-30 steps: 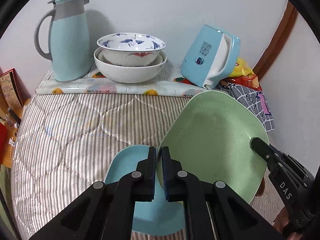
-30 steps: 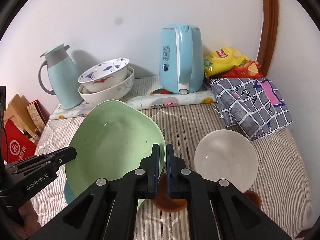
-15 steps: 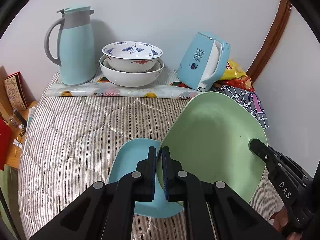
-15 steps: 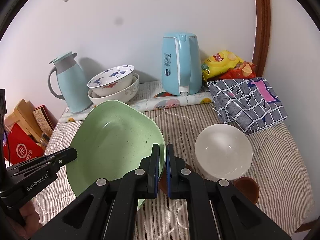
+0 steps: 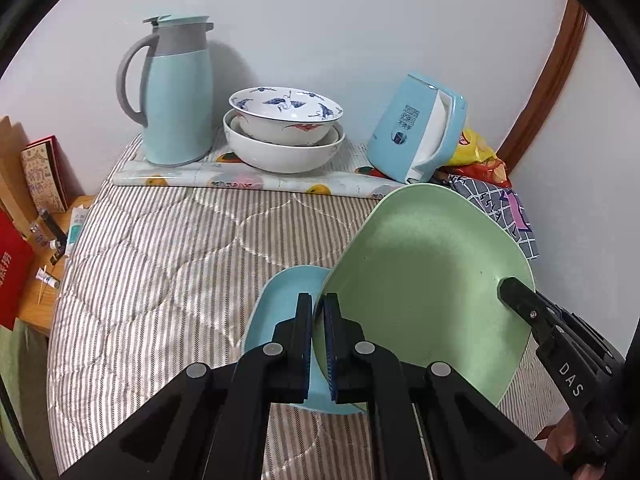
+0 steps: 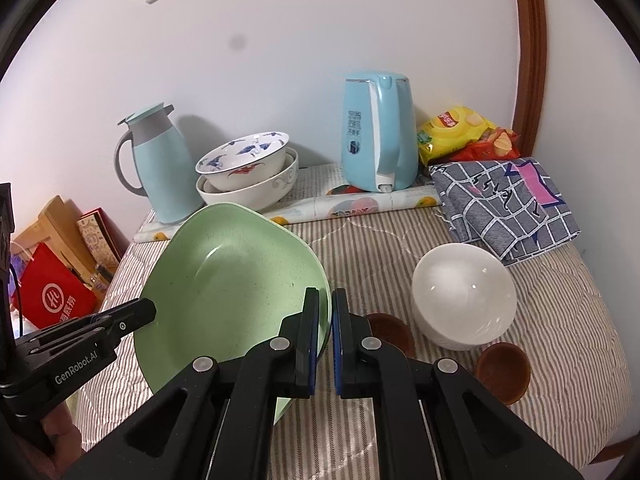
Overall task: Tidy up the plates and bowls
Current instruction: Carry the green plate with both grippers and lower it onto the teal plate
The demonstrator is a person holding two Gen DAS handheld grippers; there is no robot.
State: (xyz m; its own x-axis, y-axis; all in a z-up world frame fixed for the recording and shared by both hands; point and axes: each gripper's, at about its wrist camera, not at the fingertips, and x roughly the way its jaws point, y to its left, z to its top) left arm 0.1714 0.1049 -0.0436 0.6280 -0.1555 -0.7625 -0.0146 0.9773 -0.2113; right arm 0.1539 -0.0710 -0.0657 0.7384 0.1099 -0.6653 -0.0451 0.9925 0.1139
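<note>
Raised higher, green plate (image 5: 424, 280) stays pinched between both grippers' fingers (image 6: 310, 336).

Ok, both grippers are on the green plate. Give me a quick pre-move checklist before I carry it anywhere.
1. Left gripper shut on green plate rim: ok.
2. Right gripper shut on the opposite rim: ok.
3. Plate lifted off the quilt, tilted: ok.
4. Blue plate lying flat below: ok.
5. White bowl and brown cups clear of the plate: ok.
6. Grip firmness: cannot tell.
</note>
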